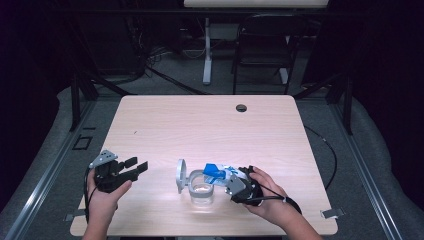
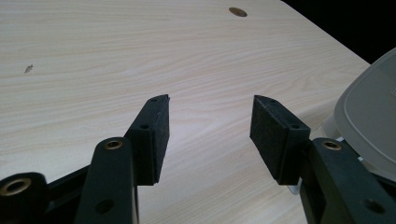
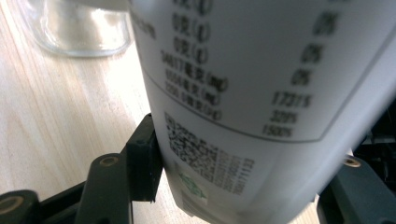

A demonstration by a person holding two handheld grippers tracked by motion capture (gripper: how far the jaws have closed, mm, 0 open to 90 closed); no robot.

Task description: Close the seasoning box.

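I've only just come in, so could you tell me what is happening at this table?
A person works at a wooden table with a gripper in each hand. The right gripper is shut on a white bottle with a blue cap, tipped cap-first over an open glass jar whose grey lid is swung aside. The left gripper waits open beside the jar, holding nothing.

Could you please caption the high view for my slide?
Right gripper tips a white bottle with a blue cap over an open glass jar.
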